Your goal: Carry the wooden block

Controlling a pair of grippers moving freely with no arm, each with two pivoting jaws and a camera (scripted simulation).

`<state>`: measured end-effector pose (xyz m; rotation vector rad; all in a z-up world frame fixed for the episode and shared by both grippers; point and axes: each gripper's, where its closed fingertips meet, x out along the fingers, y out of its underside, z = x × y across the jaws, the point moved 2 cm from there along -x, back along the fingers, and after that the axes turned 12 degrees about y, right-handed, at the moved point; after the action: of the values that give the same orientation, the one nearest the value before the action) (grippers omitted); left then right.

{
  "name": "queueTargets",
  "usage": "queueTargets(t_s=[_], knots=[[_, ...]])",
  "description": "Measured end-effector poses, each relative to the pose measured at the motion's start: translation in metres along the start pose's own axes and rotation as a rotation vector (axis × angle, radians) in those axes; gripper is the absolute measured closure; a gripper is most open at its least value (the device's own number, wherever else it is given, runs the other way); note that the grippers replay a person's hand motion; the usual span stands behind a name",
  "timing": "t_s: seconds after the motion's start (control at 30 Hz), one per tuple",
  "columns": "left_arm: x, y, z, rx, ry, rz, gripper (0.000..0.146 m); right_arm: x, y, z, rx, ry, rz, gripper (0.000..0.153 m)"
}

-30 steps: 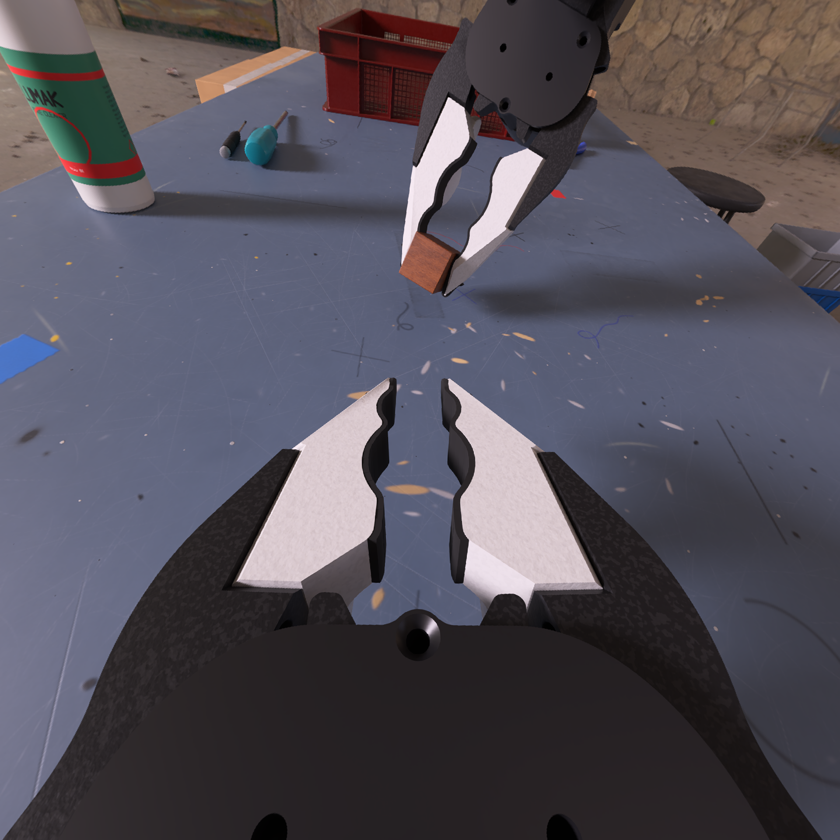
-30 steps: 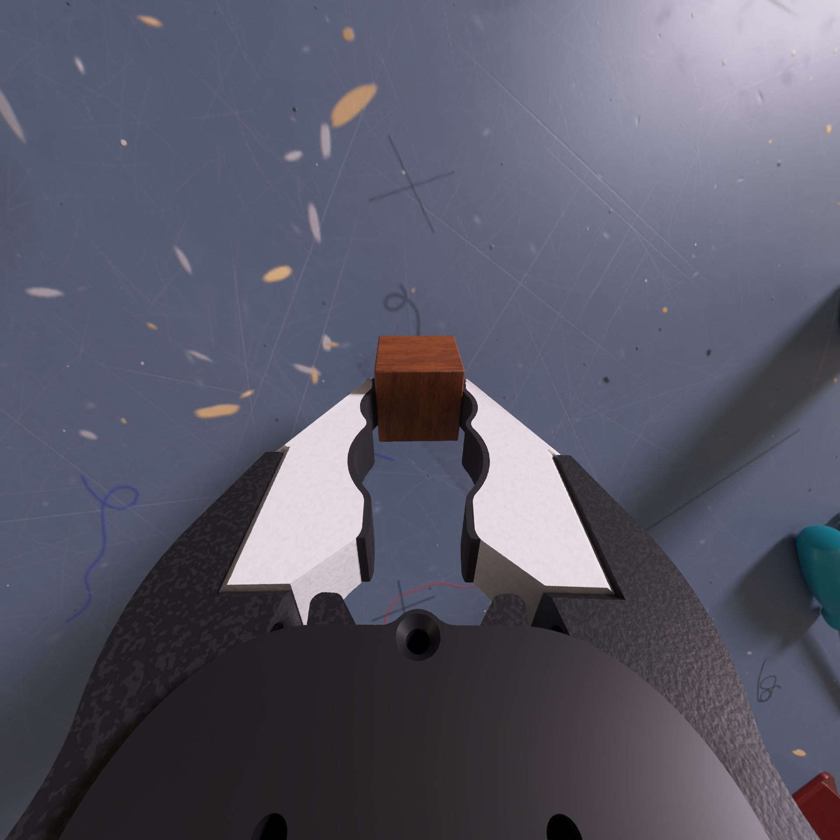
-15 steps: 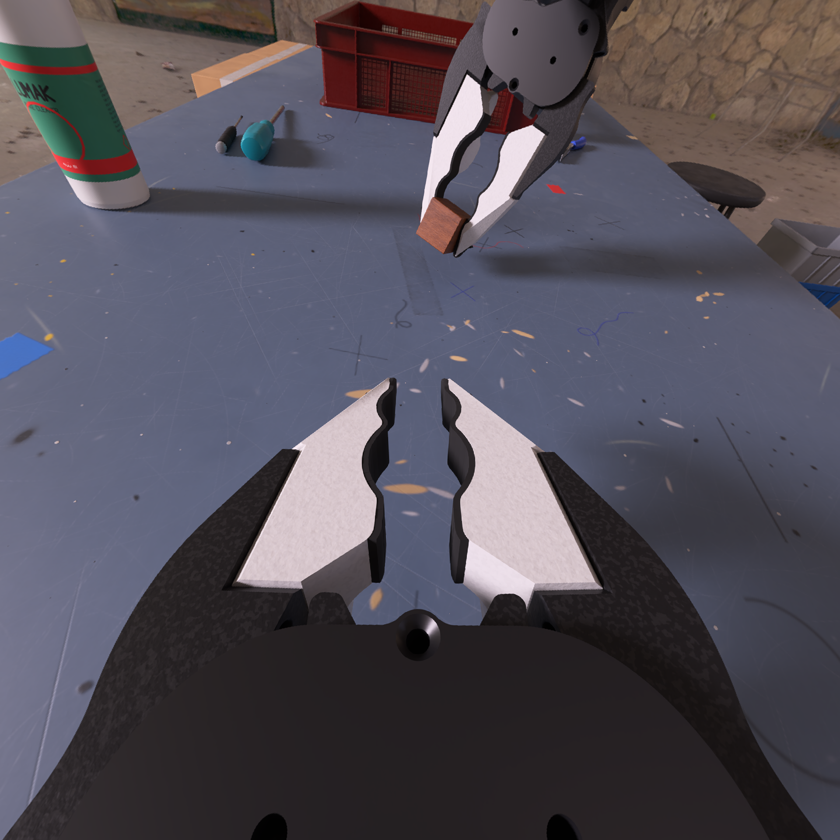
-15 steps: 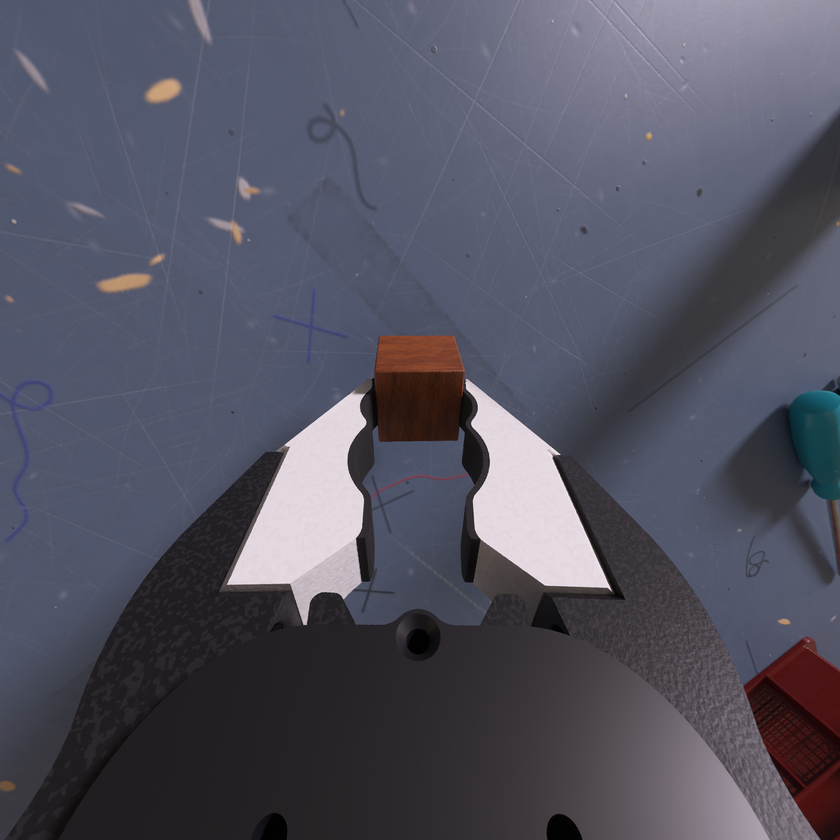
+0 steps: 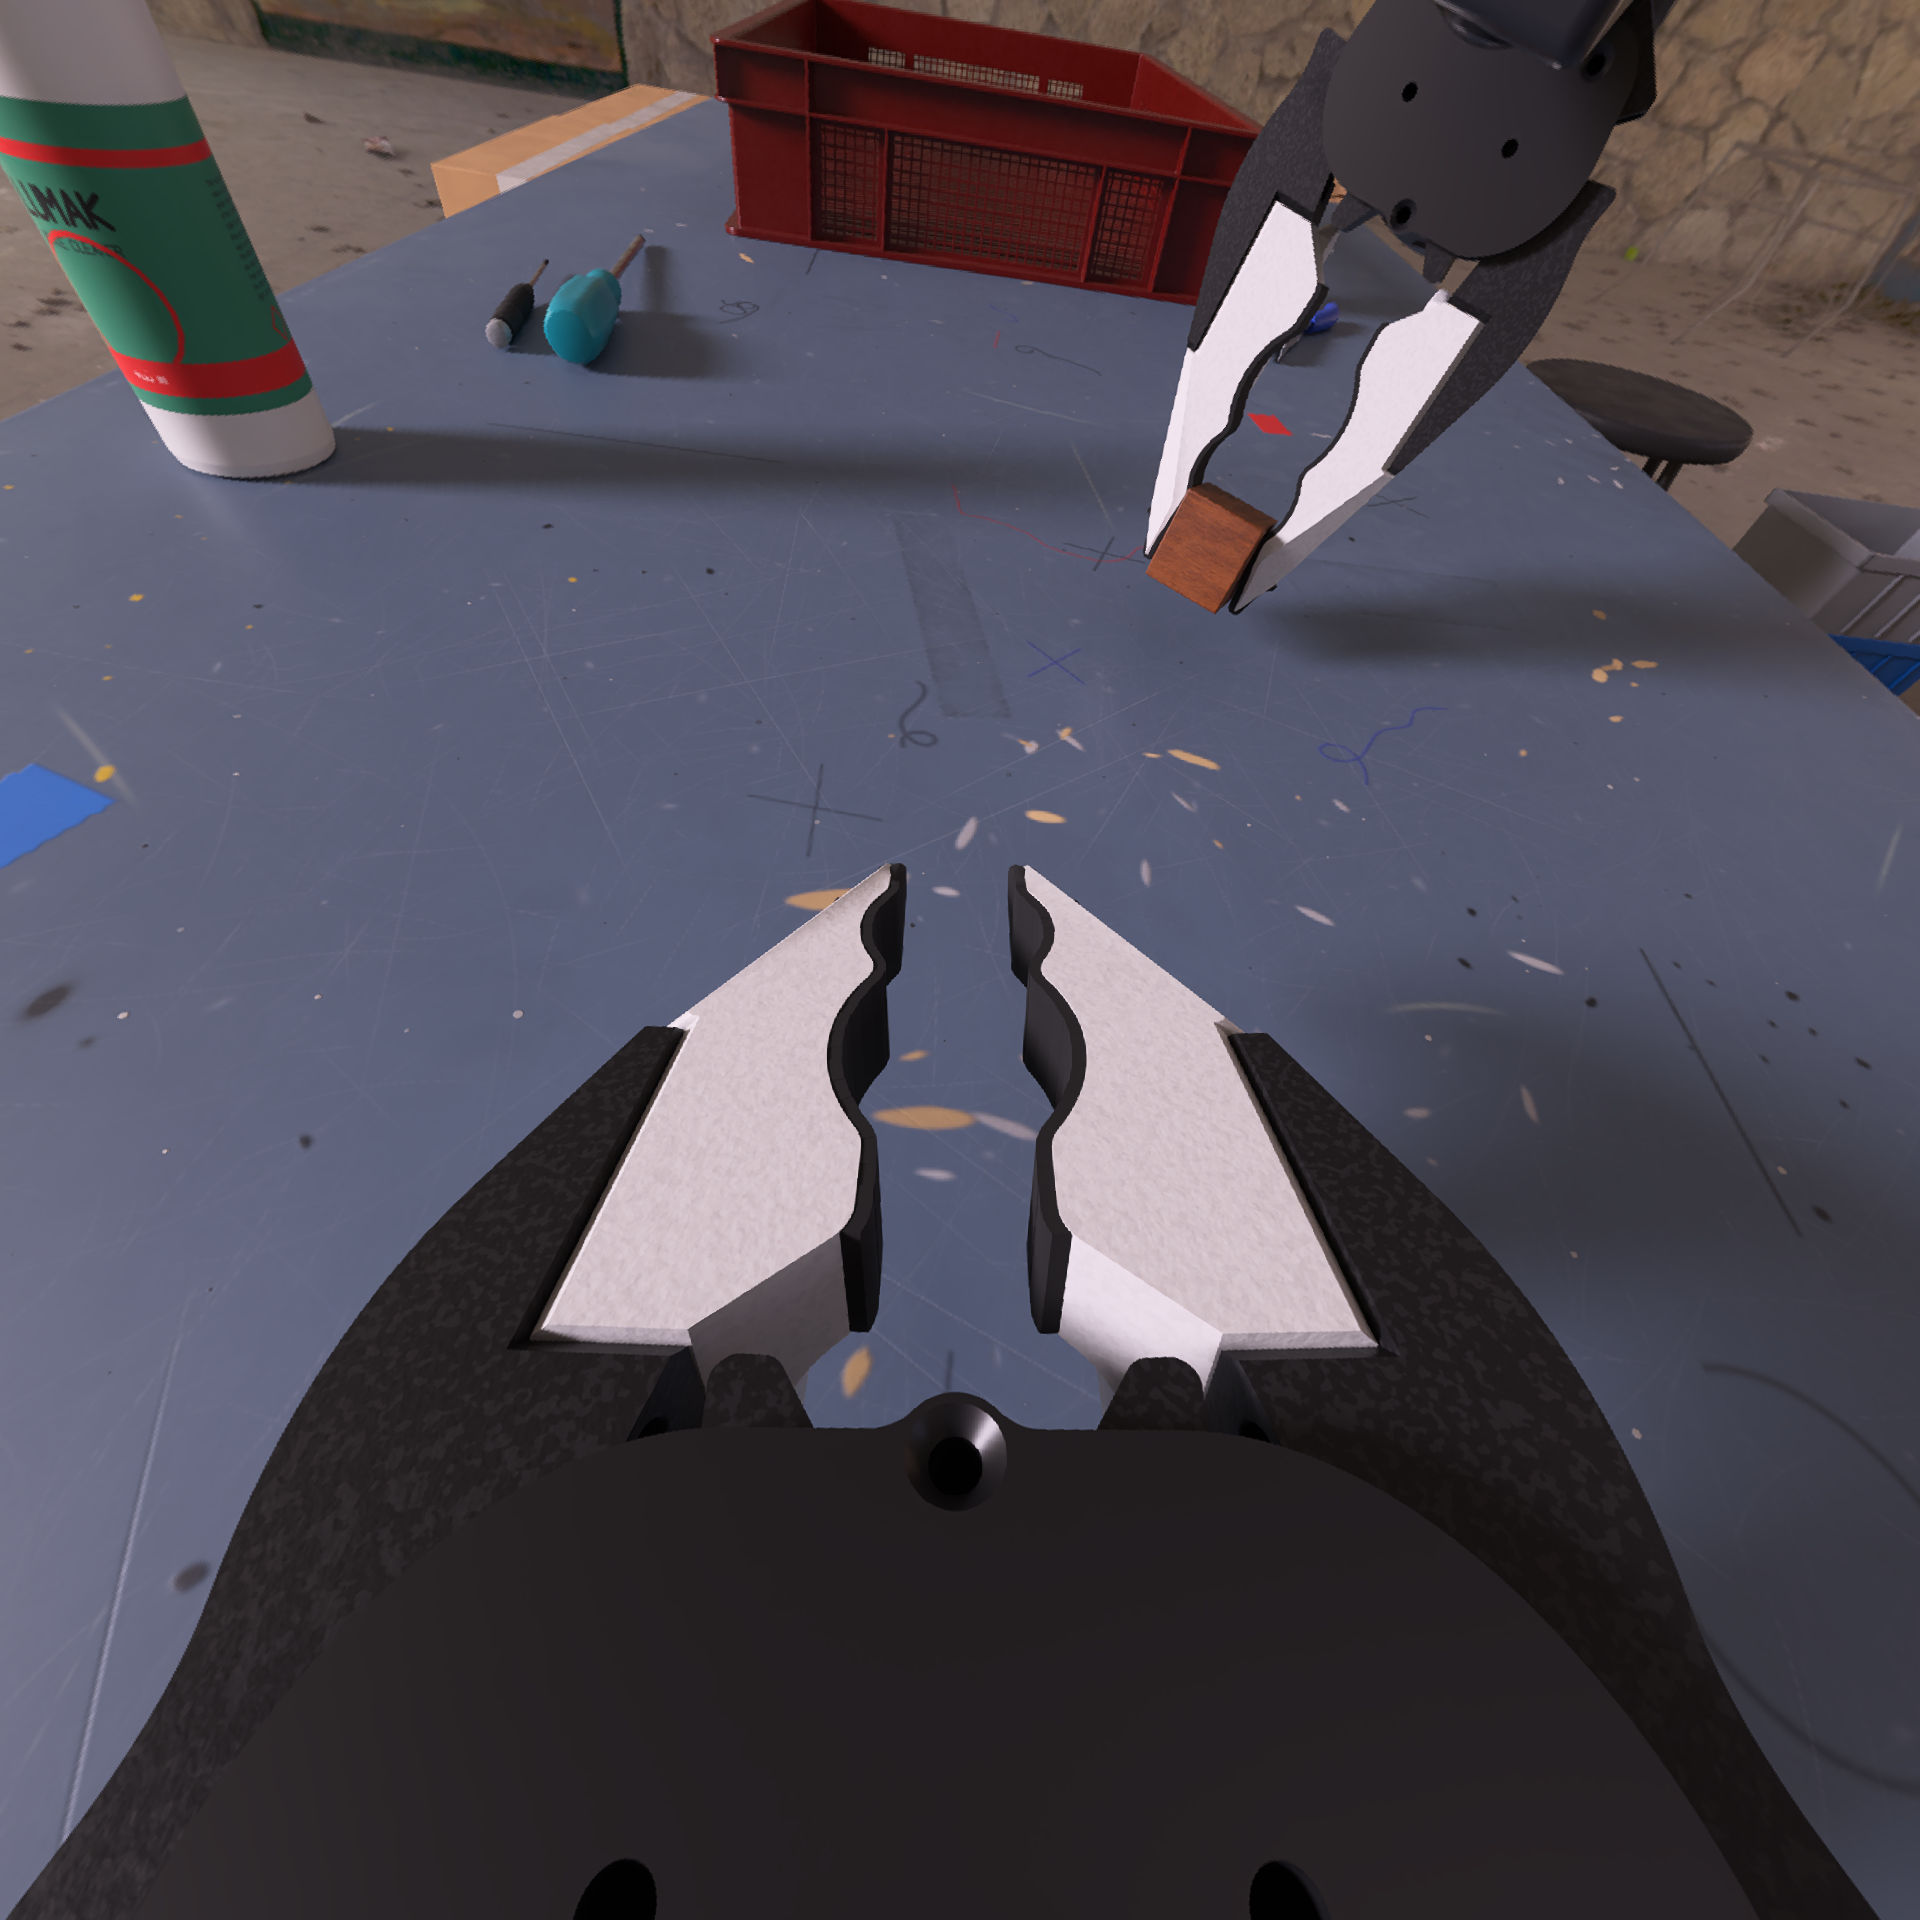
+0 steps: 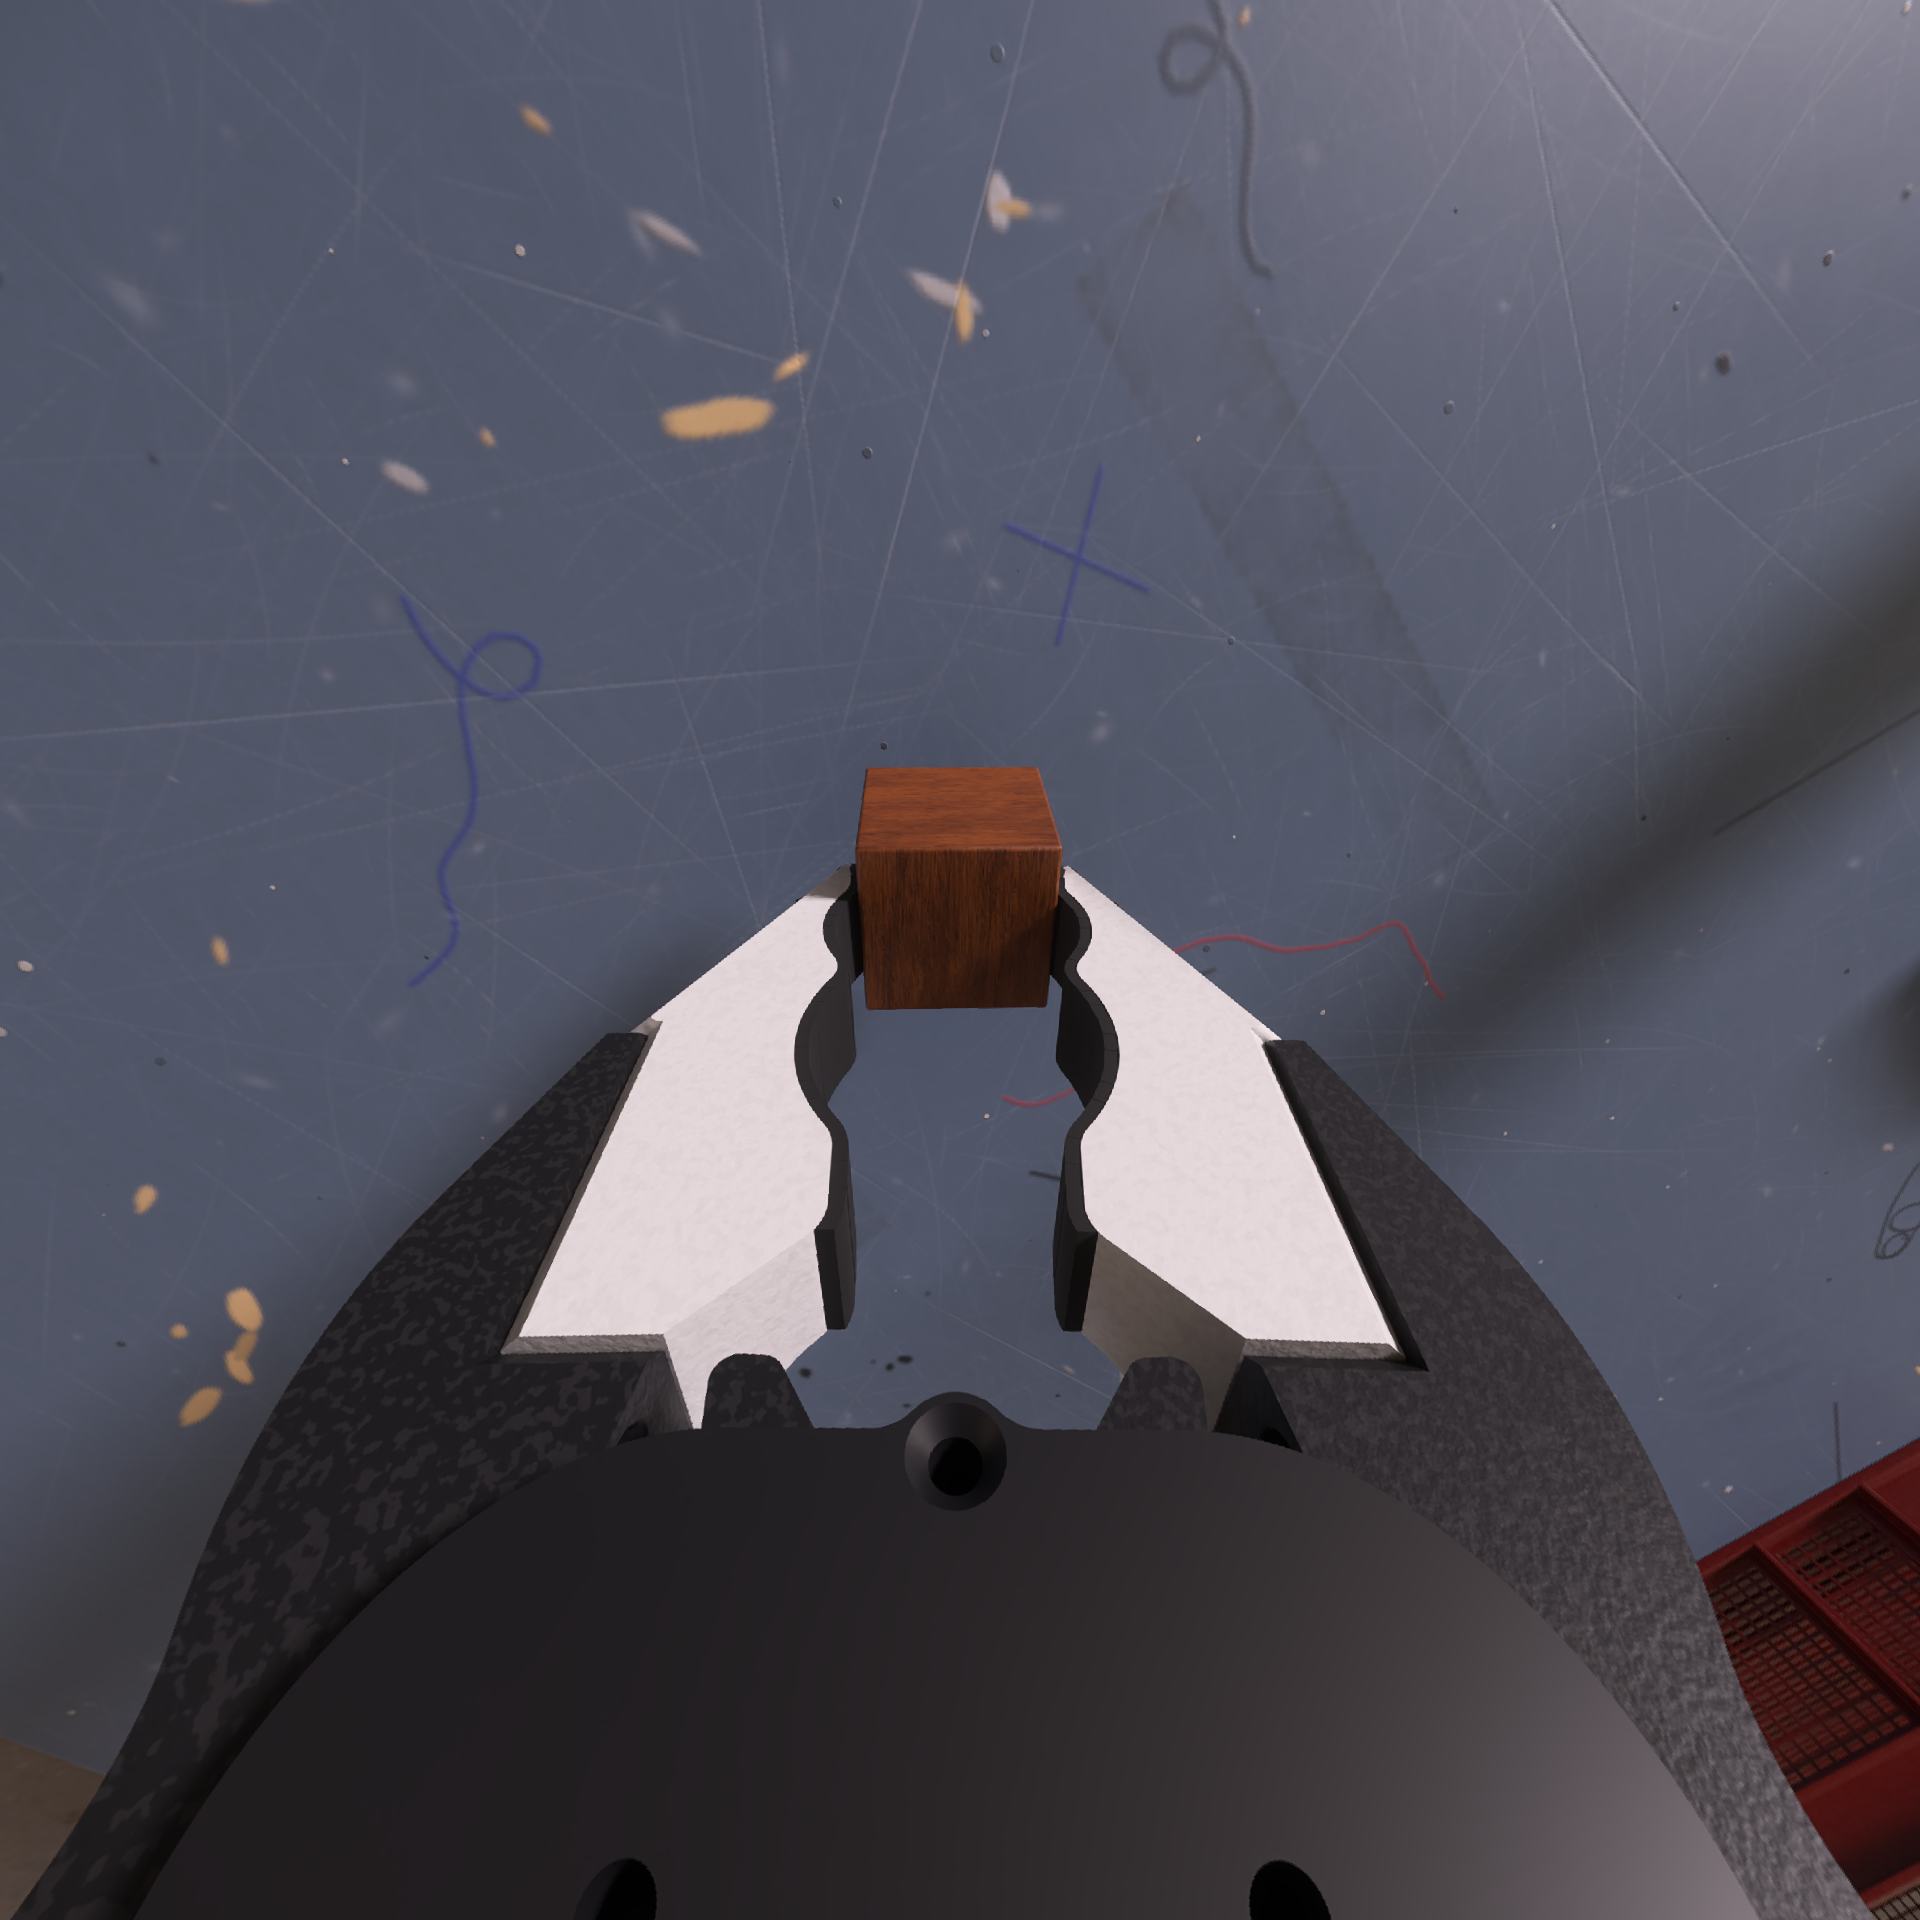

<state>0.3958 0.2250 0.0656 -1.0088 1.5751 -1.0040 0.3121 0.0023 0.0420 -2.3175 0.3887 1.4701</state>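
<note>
- From my left wrist view, the left gripper [image 5: 956, 883] hangs low over the blue-grey desk [image 5: 520, 644], its jaws parted by a narrow gap with nothing between them.
- Farther off and to the right I see the right gripper [image 5: 1210, 571] pointing steeply down, clamped on the wooden block [image 5: 1205, 556] at its fingertips; the block is clear of the desk, with a shadow beneath it.
- At the far end sits a red crate [image 5: 977, 156]; to its left lie a teal-handled screwdriver [image 5: 584, 303] and, just beside it, a smaller black-handled tool [image 5: 511, 310]. A white, green and red bottle [image 5: 145, 260] stands upright at the far left.
- From my right wrist view, I look almost straight down at the desk [image 6: 416, 312]. The right gripper [image 6: 956, 883] pinches the wooden block [image 6: 956, 894] between its tips, one dark pad on each side face.
- A corner of the red crate [image 6: 1829, 1621] shows at the lower right.
</note>
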Motion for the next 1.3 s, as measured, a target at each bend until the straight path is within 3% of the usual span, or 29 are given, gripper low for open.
queueTargets(t_s=[0.13,0.37,0.5,0.63,0.9,1.3], knots=[[0.001,0.000,-0.001,0.011,-0.003,0.006,0.127,0.001,-0.012,0.002,-0.012,-0.015,-0.023,0.118],[0.000,-0.001,-0.001,0.012,-0.002,0.001,0.127,0.004,-0.068,0.019,-0.106,-0.058,-0.142,0.118],[0.000,-0.001,-0.002,0.014,-0.001,0.002,0.127,0.004,-0.079,0.021,-0.108,-0.078,-0.192,0.118],[0.000,0.000,-0.001,0.005,0.001,0.000,0.127,-0.006,-0.064,0.001,0.006,-0.054,-0.249,0.118],[0.000,0.000,0.001,-0.005,-0.001,-0.001,0.127,-0.009,0.000,-0.039,0.194,0.063,-0.210,0.118],[0.000,-0.001,0.001,0.011,-0.011,0.002,0.127,0.001,0.033,-0.049,0.246,0.096,-0.172,0.118]])
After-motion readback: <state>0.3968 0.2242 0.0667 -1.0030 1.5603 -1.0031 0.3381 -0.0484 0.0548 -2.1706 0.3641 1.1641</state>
